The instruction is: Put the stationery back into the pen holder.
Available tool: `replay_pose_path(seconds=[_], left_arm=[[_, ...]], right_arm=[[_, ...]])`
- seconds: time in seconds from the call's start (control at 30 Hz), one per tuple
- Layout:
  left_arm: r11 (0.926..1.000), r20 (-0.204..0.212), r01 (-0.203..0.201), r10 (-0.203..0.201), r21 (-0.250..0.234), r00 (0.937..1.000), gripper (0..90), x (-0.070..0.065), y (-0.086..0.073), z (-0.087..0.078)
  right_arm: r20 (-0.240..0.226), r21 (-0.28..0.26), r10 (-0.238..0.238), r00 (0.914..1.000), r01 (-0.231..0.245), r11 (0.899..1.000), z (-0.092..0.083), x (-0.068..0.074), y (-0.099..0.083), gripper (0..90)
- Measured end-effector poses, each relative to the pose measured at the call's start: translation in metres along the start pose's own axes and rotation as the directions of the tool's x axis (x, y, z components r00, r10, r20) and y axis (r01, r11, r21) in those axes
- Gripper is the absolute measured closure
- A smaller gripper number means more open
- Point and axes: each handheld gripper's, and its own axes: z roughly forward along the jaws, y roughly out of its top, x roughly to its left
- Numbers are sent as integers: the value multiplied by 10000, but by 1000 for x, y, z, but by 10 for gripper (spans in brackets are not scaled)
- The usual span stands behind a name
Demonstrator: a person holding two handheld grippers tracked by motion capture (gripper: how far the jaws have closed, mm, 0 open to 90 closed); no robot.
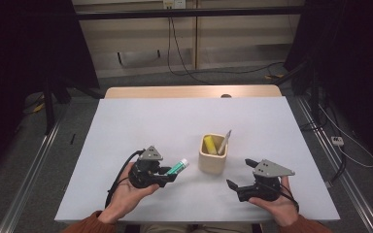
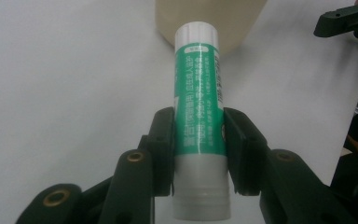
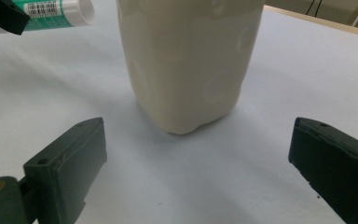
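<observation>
surroundings: a cream pen holder stands on the white table, between the two hands; a yellow marker and a grey pen stick up out of it.
in the way: the pen holder sits just beyond the cap end of the glue stick, near it but apart; in the right gripper view it stands straight ahead, between the lines of the two jaws and untouched.
glue stick: green label, white cap, held above the table at the left, cap end aimed toward the pen holder.
left hand-held gripper: pinching the glue stick at its lower label, one pad on each side; palm up underneath, forearm coming in from the bottom edge.
right hand-held gripper: jaws spread wide, nothing between them; cradled in an upturned palm, pointing left toward the pen holder, low over the table.
</observation>
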Motion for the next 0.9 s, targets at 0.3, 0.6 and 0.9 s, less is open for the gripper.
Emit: replay_pose_path(seconds=[0.3,0.6,0.9], left_arm=[[9998,327,-119,113,186,9994,660,-6,1,6],[9986,705,-284,252,444,9972,660,-17,7,12],[9965,962,-523,459,652,9943,661,-25,11,19]], right_arm=[[175,222,-835,9964,831,9963,4,10,1,45],[134,413,-1942,9809,1935,9802,6,22,2,46],[253,619,-3088,9508,3068,9497,9,36,5,88]])
